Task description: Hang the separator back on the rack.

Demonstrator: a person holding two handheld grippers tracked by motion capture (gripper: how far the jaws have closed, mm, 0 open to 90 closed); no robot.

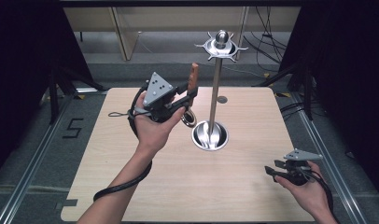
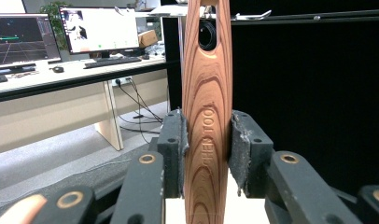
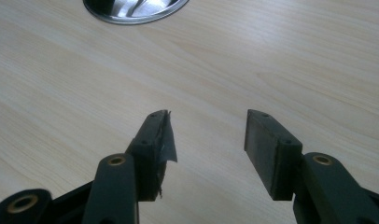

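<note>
Over the table (image 1: 131,186), left gripper (image 1: 190,95) holds wooden handle (image 2: 207,116) upright.

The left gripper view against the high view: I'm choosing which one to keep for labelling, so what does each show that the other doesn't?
Left gripper view alone: the wood grain and stamped lettering on the wooden handle, its hanging hole, the pads pressed on both its sides, and the monitors on a desk behind.

High view alone: the metal stand with its hooked top and round base, the table, the tool's metal end below the left gripper, and the right gripper held low, apart.

Both: the left gripper clamping the upright handle.
</note>
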